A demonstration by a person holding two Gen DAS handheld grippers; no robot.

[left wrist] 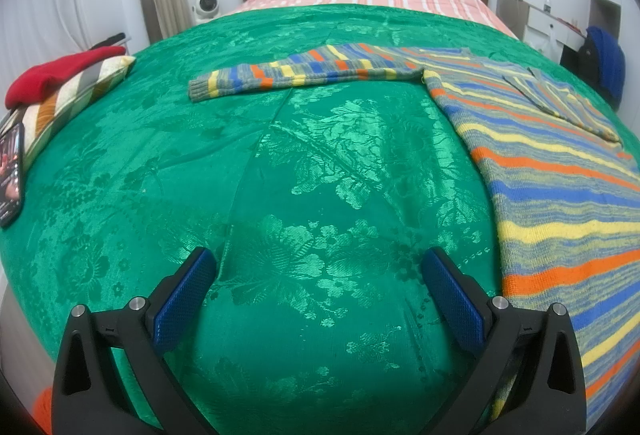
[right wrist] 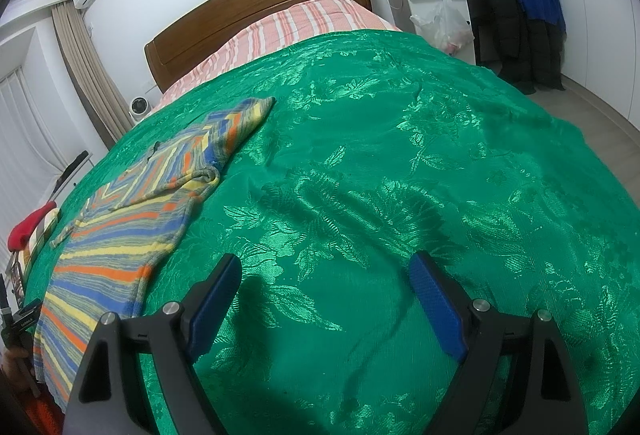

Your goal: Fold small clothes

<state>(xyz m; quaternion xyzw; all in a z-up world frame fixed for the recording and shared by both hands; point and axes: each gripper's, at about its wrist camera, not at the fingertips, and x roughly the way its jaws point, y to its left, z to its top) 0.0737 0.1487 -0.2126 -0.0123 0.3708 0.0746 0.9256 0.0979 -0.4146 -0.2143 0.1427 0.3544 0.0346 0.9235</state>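
Striped knit sweater (left wrist: 560, 175) in blue, orange and yellow lies flat on the bed's green floral satin bedspread (left wrist: 280, 175), one sleeve stretched sideways, the other laid across the chest. Left hand-held gripper (left wrist: 318, 295) and right hand-held gripper (right wrist: 324, 299) both spread, empty, over bare cover. Risks: slick satin bunching into a pinch, loose knit stretching, sleeve sliding off-line

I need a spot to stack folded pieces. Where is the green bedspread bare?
Bare: the wide stretch right of the striped sweater, under the right claw, and the patch below its outstretched sleeve under the left claw. Crowded: the left edge, with the striped cushion, red garment and phone.
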